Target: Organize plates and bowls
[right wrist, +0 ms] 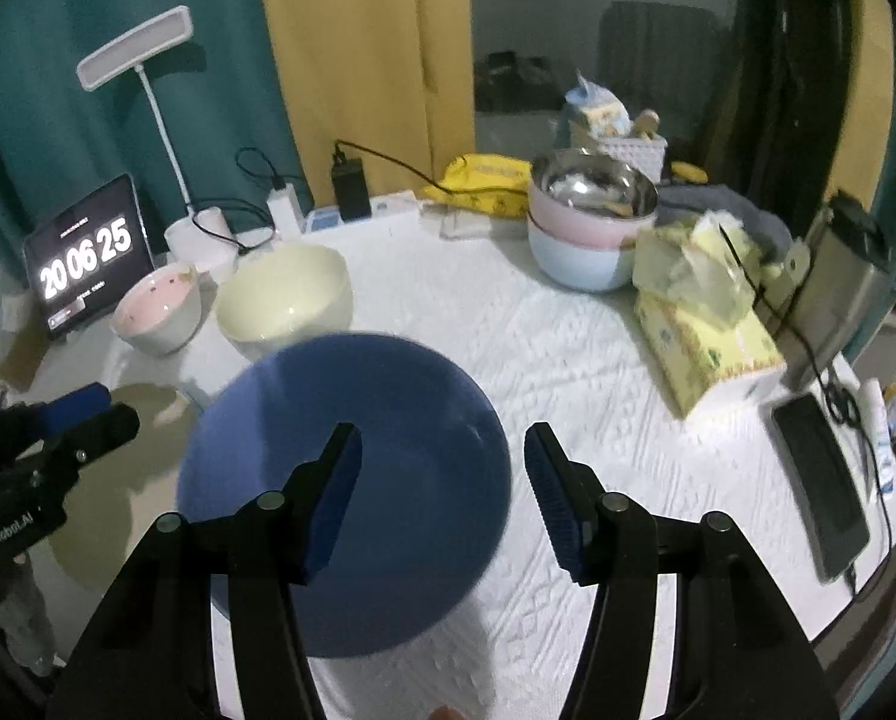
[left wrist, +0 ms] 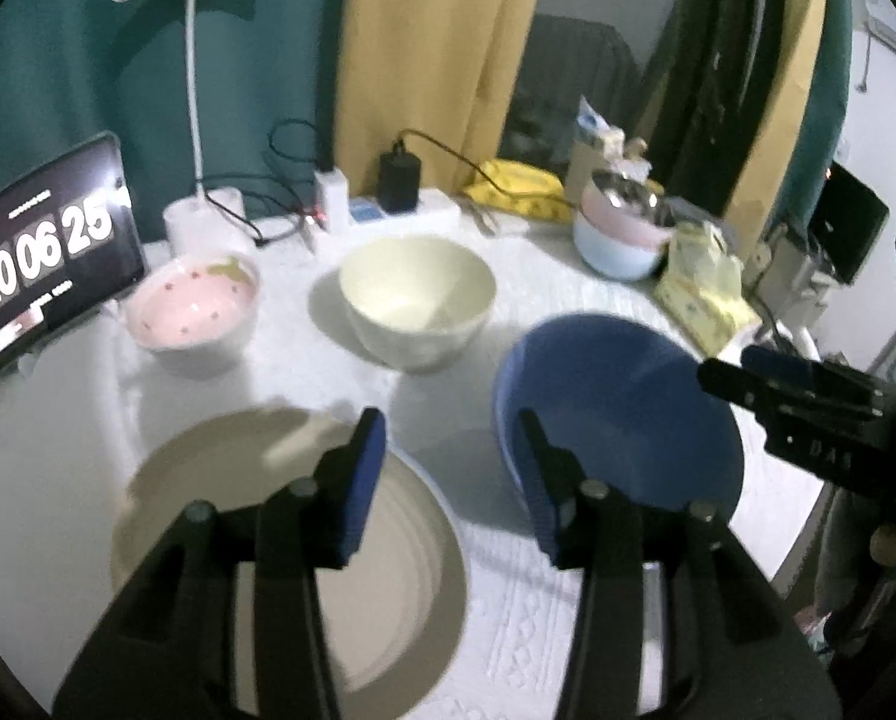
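While both grippers hang spread and empty, the left gripper (left wrist: 448, 462) sits above the beige plate (left wrist: 279, 540) and the right gripper (right wrist: 441, 480) over the blue plate (right wrist: 351, 480) — plates flat on the tabletop (right wrist: 568, 372), apart, unstacked. Cream bowl (left wrist: 417, 300) and pink bowl (left wrist: 192, 312) wait behind; the near edge lies open.

Home room, curtains (right wrist: 351, 60), desk lamp (right wrist: 135, 48)

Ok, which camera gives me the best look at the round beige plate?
Left wrist view: the round beige plate lies close and near whole, partly behind the left tongs. Right wrist view shows only a part at its left, cut by the blue plate.
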### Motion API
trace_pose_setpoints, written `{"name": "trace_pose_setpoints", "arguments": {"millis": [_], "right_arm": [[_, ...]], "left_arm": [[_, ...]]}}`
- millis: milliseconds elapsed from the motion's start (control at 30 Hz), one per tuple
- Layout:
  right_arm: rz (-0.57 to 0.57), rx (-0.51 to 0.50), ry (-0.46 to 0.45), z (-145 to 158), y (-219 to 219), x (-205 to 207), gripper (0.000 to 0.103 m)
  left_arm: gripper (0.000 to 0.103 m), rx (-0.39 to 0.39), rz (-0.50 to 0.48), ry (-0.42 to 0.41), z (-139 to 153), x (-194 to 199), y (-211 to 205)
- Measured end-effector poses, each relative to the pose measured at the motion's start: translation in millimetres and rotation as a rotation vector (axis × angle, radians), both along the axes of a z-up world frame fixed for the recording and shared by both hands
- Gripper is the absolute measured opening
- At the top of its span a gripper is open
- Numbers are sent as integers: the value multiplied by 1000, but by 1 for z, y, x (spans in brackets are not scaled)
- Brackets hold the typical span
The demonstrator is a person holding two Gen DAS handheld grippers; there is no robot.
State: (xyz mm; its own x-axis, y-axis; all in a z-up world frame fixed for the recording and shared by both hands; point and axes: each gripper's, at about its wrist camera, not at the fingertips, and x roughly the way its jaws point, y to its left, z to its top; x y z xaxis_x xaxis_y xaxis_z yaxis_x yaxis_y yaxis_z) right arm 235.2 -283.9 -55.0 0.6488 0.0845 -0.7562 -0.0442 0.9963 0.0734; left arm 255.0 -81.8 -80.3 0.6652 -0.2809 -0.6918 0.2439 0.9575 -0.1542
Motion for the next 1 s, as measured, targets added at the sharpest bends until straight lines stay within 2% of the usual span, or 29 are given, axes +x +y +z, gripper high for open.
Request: {"name": "trace_pose_setpoints", "arguments": {"millis": [633,1000], "right_arm": [[111,-29,-52,27,39,61,60],[135,-16,-31,30,56,109,60]], "left_arm": [[45,2,43,-70,31,43,4],[46,7,57,-43,28,91,5]]}}
